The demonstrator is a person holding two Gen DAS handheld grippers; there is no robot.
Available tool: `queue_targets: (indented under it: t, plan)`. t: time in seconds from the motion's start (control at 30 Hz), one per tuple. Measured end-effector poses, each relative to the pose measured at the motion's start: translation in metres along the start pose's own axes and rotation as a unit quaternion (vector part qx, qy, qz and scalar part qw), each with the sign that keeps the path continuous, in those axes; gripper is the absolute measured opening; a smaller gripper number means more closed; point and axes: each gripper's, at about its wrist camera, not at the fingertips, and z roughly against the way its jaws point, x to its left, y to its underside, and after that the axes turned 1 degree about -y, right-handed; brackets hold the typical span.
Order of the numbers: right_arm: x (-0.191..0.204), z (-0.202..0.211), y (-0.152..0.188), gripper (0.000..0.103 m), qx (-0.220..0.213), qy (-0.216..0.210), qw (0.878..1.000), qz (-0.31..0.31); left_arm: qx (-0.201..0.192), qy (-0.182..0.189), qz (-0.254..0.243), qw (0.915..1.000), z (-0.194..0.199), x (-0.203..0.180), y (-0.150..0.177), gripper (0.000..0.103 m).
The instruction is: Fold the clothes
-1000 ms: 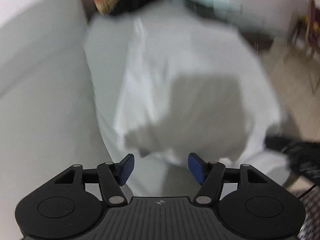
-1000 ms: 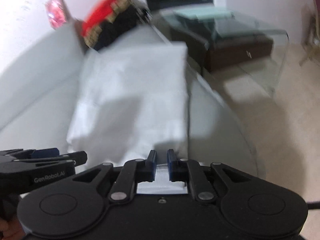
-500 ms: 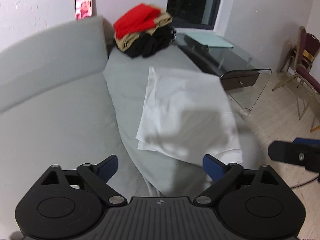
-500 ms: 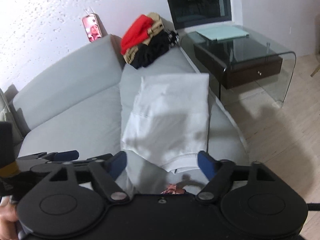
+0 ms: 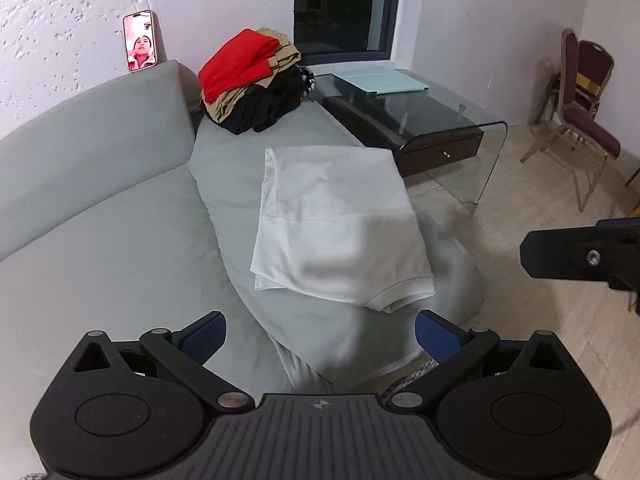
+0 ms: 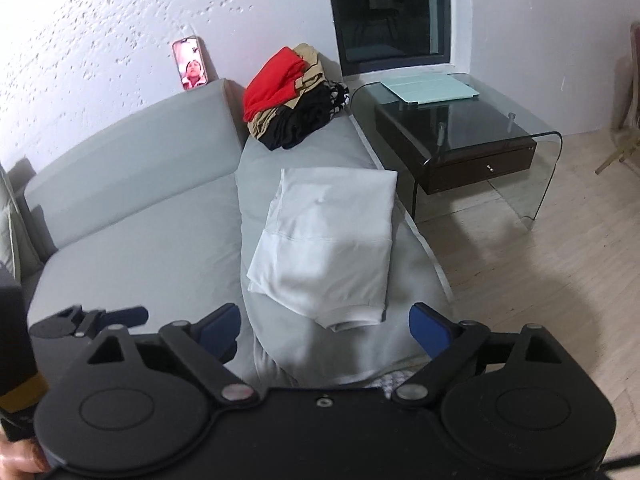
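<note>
Hidden or cut off, left to right: a pale cushion (image 6: 10, 220) clipped by the right-wrist frame edge; a black-and-yellow handle (image 6: 16, 364) only partly in view at that same edge, with a sliver of hand (image 6: 16, 466) below it; sofa (image 5: 100, 216) seat front covered by the gripper bodies; a patterned scrap (image 5: 416, 372) under the sofa's near end, too small to identify; chairs (image 5: 580, 120) at the far right of the left-wrist view, partly cropped.

Left gripper (image 5: 320, 332): jaws opening, spread wide, nothing between the pads, clear of the cloth. Seen also at the left edge of the right-wrist view (image 6: 100, 318), only its tips showing. Right gripper (image 6: 324, 328): jaws opening, wide apart, likewise empty and off the cloth; in the left-wrist view only one black finger (image 5: 580, 254) pokes in from the right.

White garment (image 5: 340, 224) folded into a rough rectangle, lying flat on the sofa's chaise, ahead of both grippers. Long axis running away from the cameras, toward the clothes pile (image 5: 252, 80) at the far end, well apart from it. Ribbed hem at the near end, folded edge at the far end; a seam crossing the middle. Near right corner reaching the chaise's rounded edge.

Phone (image 5: 139, 42) propped upright on the backrest against the wall. Glass table (image 5: 460, 120) beside the chaise, a teal folder (image 5: 380, 80) lying on it.
</note>
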Motion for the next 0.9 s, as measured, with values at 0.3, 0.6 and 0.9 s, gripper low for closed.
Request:
queue_targets:
  t: [0.3, 0.6, 0.9]
  plan:
    - [-0.009, -0.026, 0.016, 0.099, 0.023, 0.012, 1.0, -0.007, 0.01, -0.009, -0.012, 0.9998, -0.017, -0.009, 0.007, 0.102]
    - [-0.017, -0.037, 0.02, 0.102, 0.027, 0.037, 0.999, 0.004, 0.027, 0.005, 0.013, 0.9996, -0.03, -0.001, 0.009, 0.102]
    - [-0.023, -0.05, 0.025, 0.102, 0.042, 0.039, 0.998, 0.005, 0.037, 0.01, 0.02, 0.9991, -0.04, -0.003, 0.009, 0.102]
